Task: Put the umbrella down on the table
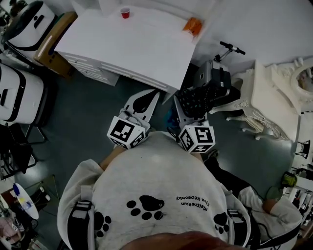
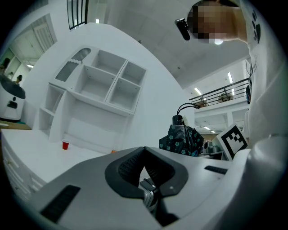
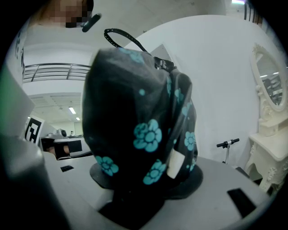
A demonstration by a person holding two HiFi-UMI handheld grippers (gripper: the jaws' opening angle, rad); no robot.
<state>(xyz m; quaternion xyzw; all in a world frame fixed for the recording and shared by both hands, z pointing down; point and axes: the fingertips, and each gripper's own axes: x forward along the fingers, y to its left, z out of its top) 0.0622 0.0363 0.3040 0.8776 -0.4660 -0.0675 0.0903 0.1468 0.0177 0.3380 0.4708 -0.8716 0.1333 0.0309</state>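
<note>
1. My right gripper (image 1: 190,108) has its fingers (image 3: 220,188) closed on the folded umbrella (image 3: 139,126), a dark one printed with teal flowers. Its strap loop stands at the top.
2. The umbrella is not on the table (image 1: 137,44). I hold it in the air just off the table's near corner, over the dark floor (image 1: 78,112).
3. My left gripper (image 2: 144,150) is beside the right one. Its fingers (image 2: 128,168) are pressed together with nothing between them.
4. The table is white and almost bare. A red cup (image 1: 125,13) stands near its far edge and something orange (image 1: 192,25) lies at its far right corner.
5. Behind the table a white set of open shelves (image 2: 99,85) stands against the wall.
6. To my right stand an ornate white dressing table (image 1: 274,93) with a mirror (image 3: 270,85), and a scooter (image 3: 227,146).
</note>
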